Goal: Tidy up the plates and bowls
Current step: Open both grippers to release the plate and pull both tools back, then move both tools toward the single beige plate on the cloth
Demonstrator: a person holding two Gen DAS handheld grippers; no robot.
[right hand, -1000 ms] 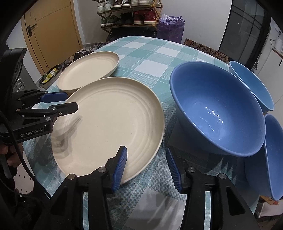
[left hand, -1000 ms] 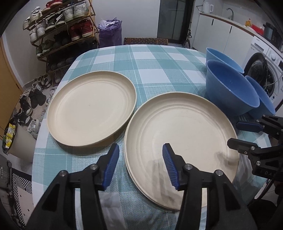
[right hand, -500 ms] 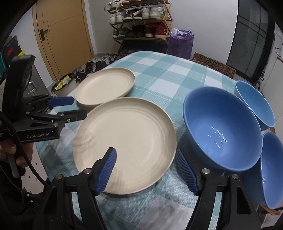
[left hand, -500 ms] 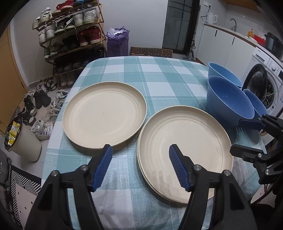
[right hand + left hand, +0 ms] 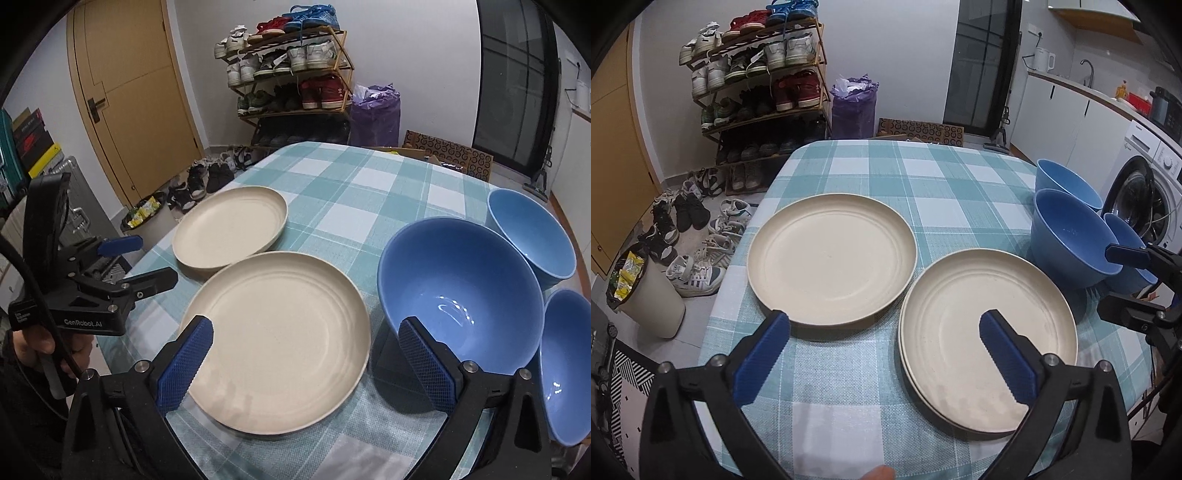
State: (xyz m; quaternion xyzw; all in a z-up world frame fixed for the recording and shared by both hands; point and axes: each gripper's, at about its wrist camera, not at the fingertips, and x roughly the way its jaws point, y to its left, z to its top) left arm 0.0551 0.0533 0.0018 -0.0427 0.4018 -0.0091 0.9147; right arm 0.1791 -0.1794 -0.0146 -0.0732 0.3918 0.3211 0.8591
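Pulling back higher from the checked tabletop [image 5: 934, 184], both grippers, left [image 5: 882, 350] and right [image 5: 306, 358], hold empty jaws wider apart above the round cream plates [image 5: 284, 332].

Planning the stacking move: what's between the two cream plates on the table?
Nothing: only a thin strip of checked tablecloth separates the far plate from the near plate stack in the left wrist view. The right wrist view cannot show the gap.

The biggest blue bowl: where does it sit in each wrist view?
Left wrist: big bowl at right of centre, beyond the near plate.
Right wrist: big bowl right of centre, beside the near plate.
Shared landmark: shoe rack behind the table.
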